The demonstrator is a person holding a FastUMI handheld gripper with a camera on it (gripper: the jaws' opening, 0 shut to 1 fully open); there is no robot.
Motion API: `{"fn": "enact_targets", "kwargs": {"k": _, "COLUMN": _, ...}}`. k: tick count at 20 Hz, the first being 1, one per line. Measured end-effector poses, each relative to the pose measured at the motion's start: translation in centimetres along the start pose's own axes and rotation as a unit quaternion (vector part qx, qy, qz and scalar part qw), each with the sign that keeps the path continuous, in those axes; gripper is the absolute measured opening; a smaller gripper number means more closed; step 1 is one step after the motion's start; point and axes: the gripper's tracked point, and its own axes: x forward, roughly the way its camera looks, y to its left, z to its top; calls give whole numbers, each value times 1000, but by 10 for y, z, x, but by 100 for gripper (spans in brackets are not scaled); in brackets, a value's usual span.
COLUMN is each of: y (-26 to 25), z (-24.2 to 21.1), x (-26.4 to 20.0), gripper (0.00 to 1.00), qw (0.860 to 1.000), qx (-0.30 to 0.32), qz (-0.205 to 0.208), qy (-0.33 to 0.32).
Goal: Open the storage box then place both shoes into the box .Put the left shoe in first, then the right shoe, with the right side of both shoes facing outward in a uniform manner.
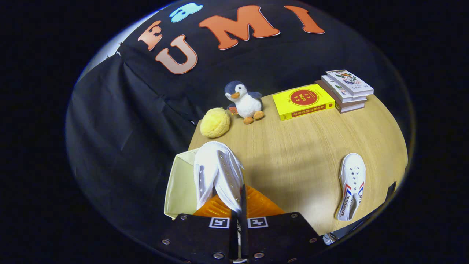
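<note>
Gripper view: the gripper [238,205] has its fingers closed tight on the side wall of a white canvas lace-up shoe [218,172], hanging over the open cream fabric storage box [179,183] at the wooden desk's [304,154] left edge. Lower it straight in, keeping its right side facing outward. The second white canvas shoe with red and blue stripes [351,185] lies near the right edge.

Table [311,146]: matt wood-grain. Both shoes [216,172] [352,183]: white canvas. Box [179,187]: cream fabric. Penguin [244,101]: plush. Yellow book [303,101]: glossy cover. Gripper [239,211] pinching canvas.
</note>
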Motion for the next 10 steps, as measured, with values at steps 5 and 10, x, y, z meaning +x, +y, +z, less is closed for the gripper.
{"fn": "enact_targets", "kwargs": {"k": 5, "y": 55, "z": 0, "x": 33, "gripper": 4, "qw": 1000, "qx": 3, "qz": 5, "qy": 15}}
{"fn": "enact_targets", "kwargs": {"k": 10, "y": 95, "z": -10, "x": 68, "gripper": 4, "qw": 999, "qx": 13, "qz": -1, "qy": 42}}
